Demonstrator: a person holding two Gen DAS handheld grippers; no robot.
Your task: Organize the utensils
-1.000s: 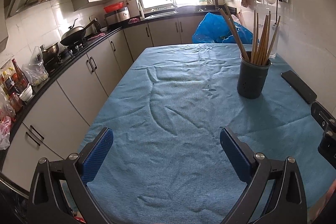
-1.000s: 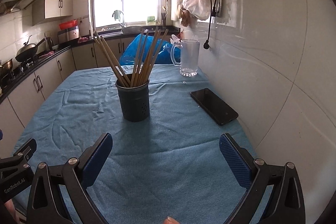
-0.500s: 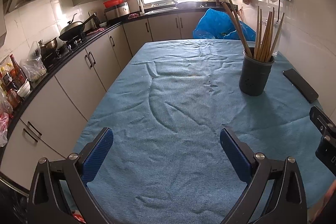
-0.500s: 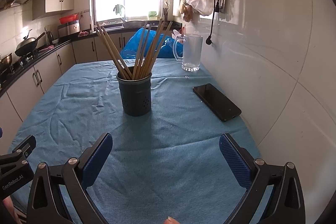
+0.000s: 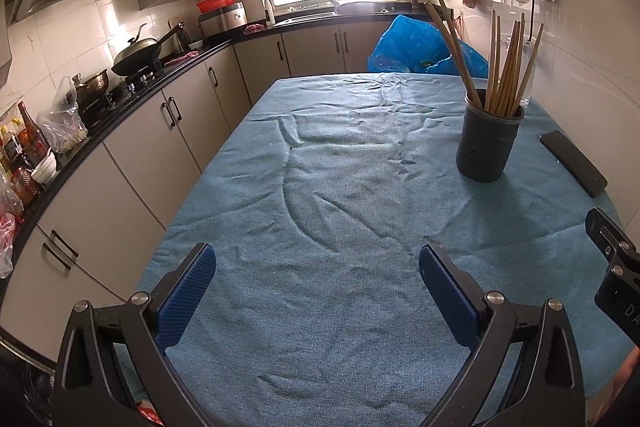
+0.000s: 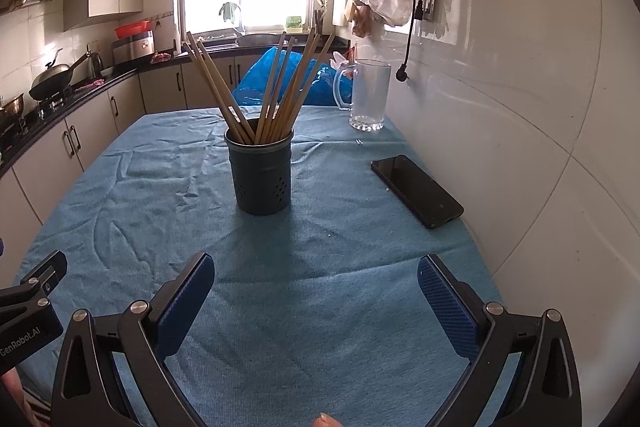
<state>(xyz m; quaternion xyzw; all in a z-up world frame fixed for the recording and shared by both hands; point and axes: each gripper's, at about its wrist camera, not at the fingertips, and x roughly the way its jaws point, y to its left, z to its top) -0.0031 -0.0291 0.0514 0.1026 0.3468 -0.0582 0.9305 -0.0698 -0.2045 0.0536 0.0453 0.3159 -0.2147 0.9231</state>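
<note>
"GenRobot.AI" on left tongs (image 6: 24, 337).

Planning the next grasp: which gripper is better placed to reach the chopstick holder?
Probably right. The chopstick holder sits nearly centred ahead of the open right gripper; for the open left gripper it lies far off to the right.

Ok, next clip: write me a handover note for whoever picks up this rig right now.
Left gripper: open, empty, above the blue tablecloth.
Right gripper: open, empty, facing the holder.
Chopsticks stand in the dark holder, mid-table; phone and glass mug lie to its right.
Done: all visible chopsticks are in the holder.
Left: no loose utensils in view.
</note>
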